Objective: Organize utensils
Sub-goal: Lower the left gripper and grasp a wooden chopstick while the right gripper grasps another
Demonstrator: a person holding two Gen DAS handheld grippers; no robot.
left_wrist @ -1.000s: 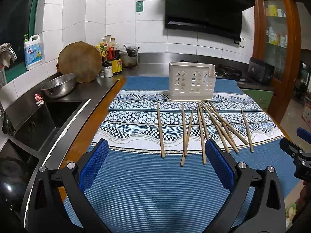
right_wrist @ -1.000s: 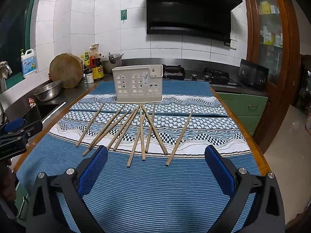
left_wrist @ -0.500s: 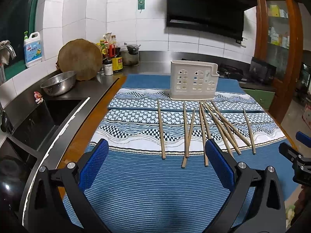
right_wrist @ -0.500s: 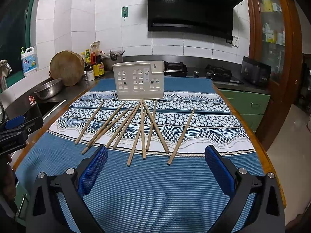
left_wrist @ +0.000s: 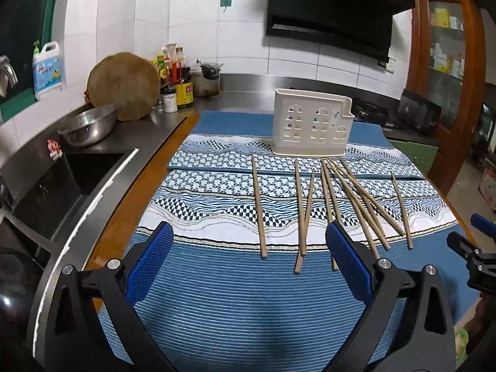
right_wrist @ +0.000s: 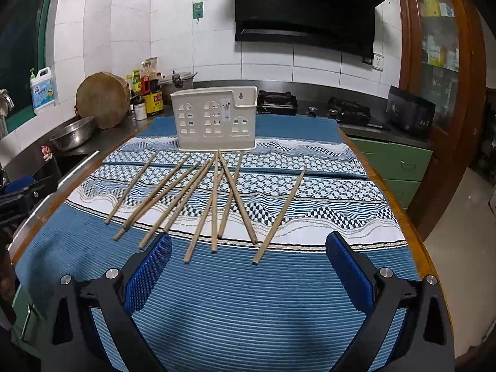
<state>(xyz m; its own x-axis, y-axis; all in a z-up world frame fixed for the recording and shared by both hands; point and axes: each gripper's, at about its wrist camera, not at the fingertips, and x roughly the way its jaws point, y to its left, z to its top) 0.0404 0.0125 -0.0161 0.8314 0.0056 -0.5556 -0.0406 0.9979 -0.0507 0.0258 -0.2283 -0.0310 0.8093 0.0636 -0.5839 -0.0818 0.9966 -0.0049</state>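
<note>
1. We hold the left hand-held gripper (left_wrist: 248, 260) and the right hand-held gripper (right_wrist: 248, 263) spread wide and empty, low over the near blue cloth (right_wrist: 248, 303).
2. The chopsticks (right_wrist: 214, 198) lie just ahead of both, fanned, long axes running near to far.
3. The rightmost chopstick (right_wrist: 280, 214) sits nearer our right one.
4. Beyond, on the counter (left_wrist: 136, 192), stands the white holder (right_wrist: 215, 122).
</note>
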